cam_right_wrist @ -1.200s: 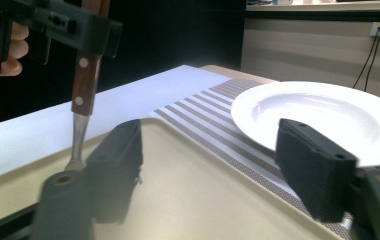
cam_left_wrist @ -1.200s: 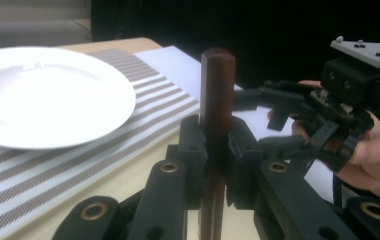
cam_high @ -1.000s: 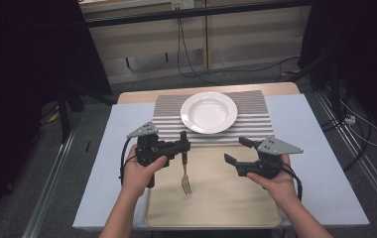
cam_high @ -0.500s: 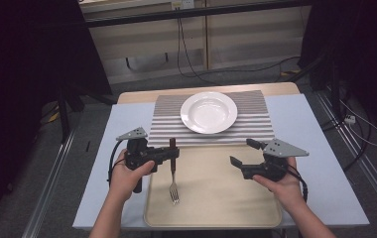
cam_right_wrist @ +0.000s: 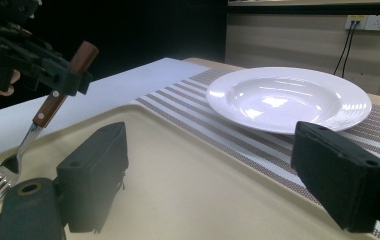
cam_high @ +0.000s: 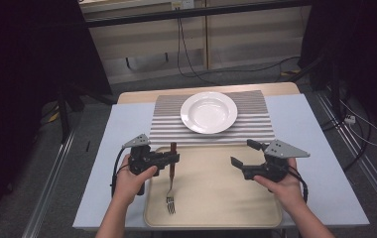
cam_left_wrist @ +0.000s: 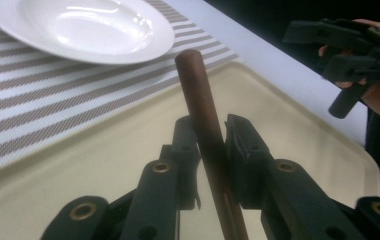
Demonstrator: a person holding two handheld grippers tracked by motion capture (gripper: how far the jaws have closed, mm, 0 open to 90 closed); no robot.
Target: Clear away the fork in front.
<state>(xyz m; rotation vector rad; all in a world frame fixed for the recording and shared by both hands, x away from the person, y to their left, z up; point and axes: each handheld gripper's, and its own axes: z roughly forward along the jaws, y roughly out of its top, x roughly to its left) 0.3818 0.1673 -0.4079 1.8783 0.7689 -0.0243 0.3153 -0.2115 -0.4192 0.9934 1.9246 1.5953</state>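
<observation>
A fork (cam_high: 169, 191) with a brown wooden handle (cam_left_wrist: 195, 85) stands tilted over the beige tray (cam_high: 216, 198), its tines down at the tray's surface. My left gripper (cam_high: 173, 159) is shut on the handle near its top. Its jaws have just been opening slightly, and the handle still sits between the pads (cam_left_wrist: 243, 145). My right gripper (cam_high: 242, 152) hovers open over the tray's right half with nothing between its jaws. In the right gripper view the right gripper (cam_right_wrist: 218, 175) stands wide, with the fork (cam_right_wrist: 53, 105) off to the left.
A white deep plate (cam_high: 209, 112) rests on a striped placemat (cam_high: 166, 129) just behind the tray. A pale blue cloth (cam_high: 112, 148) covers the table around them. Cables run across the floor beyond the table's far edge.
My left hand has come down, left and toward the person with the fork, so the tines now reach the tray. The right gripper has shifted only slightly.
</observation>
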